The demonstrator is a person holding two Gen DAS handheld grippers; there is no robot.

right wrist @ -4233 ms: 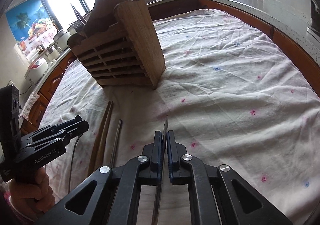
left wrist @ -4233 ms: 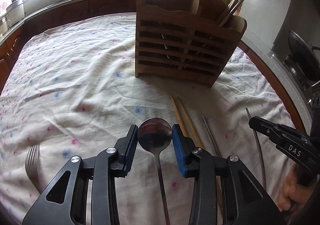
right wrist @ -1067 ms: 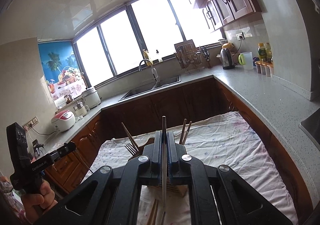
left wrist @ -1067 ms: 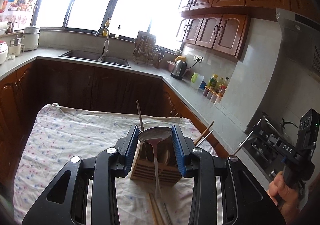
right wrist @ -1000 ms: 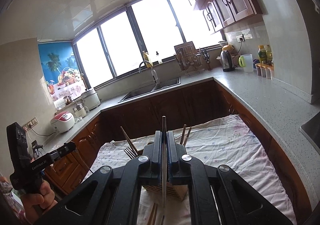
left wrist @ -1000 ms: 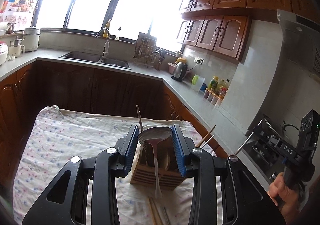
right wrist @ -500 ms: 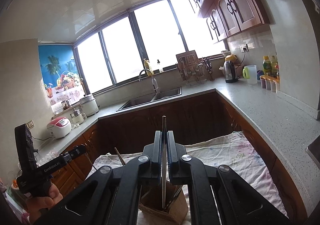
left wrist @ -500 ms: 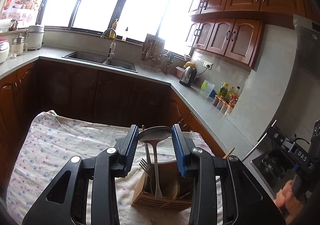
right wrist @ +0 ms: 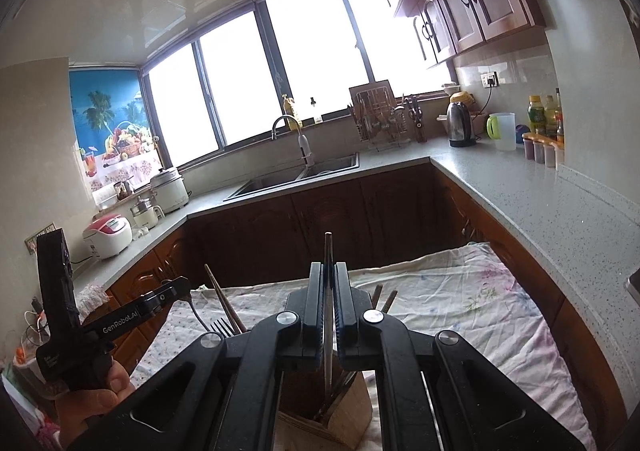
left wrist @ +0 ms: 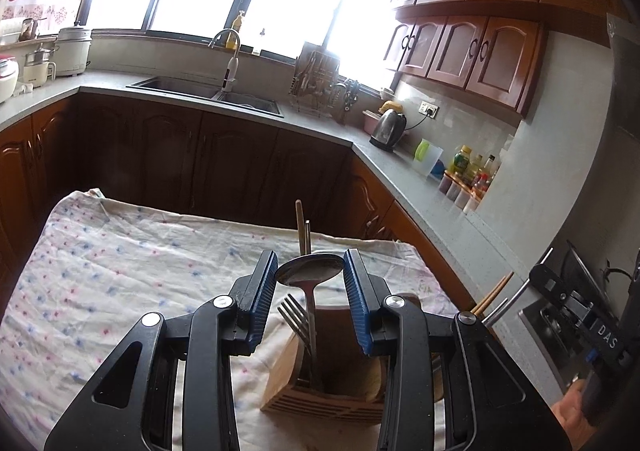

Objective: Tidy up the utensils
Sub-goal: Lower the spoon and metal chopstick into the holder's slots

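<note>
My left gripper (left wrist: 310, 263) is shut on a metal spoon (left wrist: 309, 275), gripping its bowl by the edges. The spoon's handle hangs down into the wooden utensil holder (left wrist: 332, 399), beside a fork (left wrist: 294, 315) that stands in it. My right gripper (right wrist: 328, 271) is shut on a thin metal stick (right wrist: 328, 249), whose lower end hangs into the same holder (right wrist: 320, 425). Each gripper shows in the other's view: the right gripper (left wrist: 538, 277) at the far right, the left gripper (right wrist: 180, 285) at the left, held by a hand (right wrist: 92, 399).
The holder stands on a flowered tablecloth (left wrist: 120, 271). Wooden chopsticks (right wrist: 222, 299) and a fork (right wrist: 222, 327) stick up out of it. Behind are dark cabinets, a grey counter with a sink (left wrist: 208, 91), a kettle (left wrist: 390, 127) and bottles (left wrist: 472, 171).
Both grippers have moved forward and down over the holder, which now sits right below them. The spoon's handle and the metal stick now reach down into it. Both grips are unchanged.
</note>
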